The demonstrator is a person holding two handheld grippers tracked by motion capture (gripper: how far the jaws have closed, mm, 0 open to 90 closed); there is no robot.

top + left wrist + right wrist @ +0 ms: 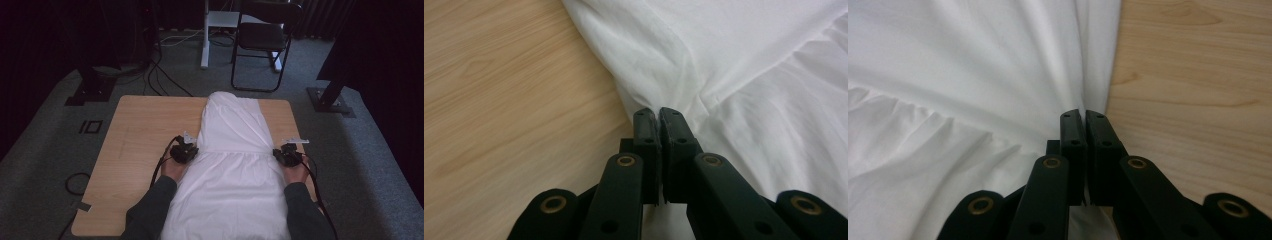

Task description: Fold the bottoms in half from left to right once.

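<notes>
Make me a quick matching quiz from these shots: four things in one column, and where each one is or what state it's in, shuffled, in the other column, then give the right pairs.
Things
1. left gripper
2. right gripper
3. white garment
4. black folding chair

Places or states
A. standing on the carpet beyond the far edge of the wooden table
B. shut at the garment's edge on the person's right side
C. spread lengthwise down the table
D. shut at the garment's edge on the person's left side

Pairs: 1-D, 2-B, 3-C, 4-A
</notes>
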